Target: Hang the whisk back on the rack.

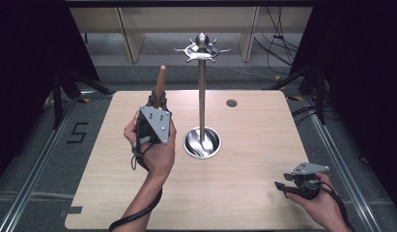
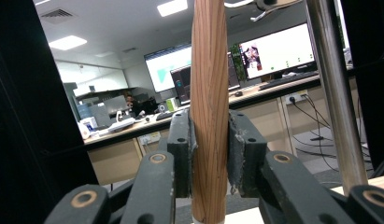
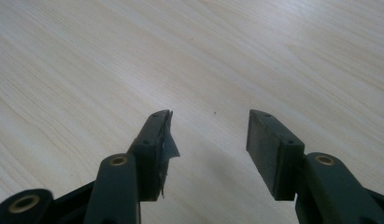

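**Above the tabletop: wooden handle clamped upright beside the steel stand**

Above the left half of the tabletop (image 1: 263,121), left gripper (image 1: 157,104) raised in the left hand (image 1: 155,145), pointed up and away from the person, grey three-cornered plate facing the camera. Clamped between its pads: a wooden handle (image 1: 161,84), upright, brown, rounded at the top, rising clear above the gripper. Seen close in the left gripper view as a grained wooden handle (image 2: 209,116) pressed from both sides by the pads (image 2: 182,154), its lower end running out of sight below; what hangs beneath could not be told.

Just to the right of the handle, apart from it, stood a tall steel stand (image 1: 202,96): thin pole, round bowl-like base (image 1: 202,143) near the middle of the tabletop, ring of curved hooks (image 1: 202,49) at the top. Same pole visible at the right of the left gripper view (image 2: 334,102), with hooks at the upper edge above the handle.

At the near right corner, well apart from the stand, right gripper (image 1: 283,186) held low in the right hand (image 1: 321,198), lying roughly level and pointing left. Jaws parted with nothing between them, bare pale wood grain under them in the right gripper view (image 3: 210,135). Small dark round spot (image 1: 231,103) on the far side of the tabletop.
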`<state>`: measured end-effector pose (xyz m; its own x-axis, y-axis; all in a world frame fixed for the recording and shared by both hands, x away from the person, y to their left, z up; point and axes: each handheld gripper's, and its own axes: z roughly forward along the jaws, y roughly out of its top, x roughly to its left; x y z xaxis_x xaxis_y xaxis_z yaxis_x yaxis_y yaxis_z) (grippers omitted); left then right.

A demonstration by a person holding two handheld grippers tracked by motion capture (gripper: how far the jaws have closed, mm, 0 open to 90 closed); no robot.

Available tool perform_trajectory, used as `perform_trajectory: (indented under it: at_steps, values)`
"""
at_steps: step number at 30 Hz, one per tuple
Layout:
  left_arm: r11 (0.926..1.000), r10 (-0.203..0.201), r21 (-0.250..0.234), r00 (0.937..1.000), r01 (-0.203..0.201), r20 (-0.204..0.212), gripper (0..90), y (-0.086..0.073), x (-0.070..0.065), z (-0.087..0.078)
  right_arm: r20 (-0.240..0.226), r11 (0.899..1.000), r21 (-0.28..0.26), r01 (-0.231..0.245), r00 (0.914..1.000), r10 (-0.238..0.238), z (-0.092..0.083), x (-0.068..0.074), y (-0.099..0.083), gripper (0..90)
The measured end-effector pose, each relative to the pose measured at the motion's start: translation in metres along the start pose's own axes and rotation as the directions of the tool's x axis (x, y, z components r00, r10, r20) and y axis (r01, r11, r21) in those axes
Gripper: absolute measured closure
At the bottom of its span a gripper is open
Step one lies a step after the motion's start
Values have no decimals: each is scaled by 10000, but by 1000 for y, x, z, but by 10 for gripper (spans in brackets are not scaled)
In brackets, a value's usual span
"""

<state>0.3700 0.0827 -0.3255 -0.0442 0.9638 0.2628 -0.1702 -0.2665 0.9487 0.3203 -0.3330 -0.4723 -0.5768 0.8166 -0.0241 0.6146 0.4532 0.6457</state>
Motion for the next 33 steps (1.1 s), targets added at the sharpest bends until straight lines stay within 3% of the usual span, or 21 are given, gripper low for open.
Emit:
perform_trajectory:
  at_steps: [33]
  values:
    - [9969, 693, -348, 9961, -713, -541, 719, 21, -14, 6, -48, 10000, 67, -21, 10000, 22, -1, 0, 0, 508]
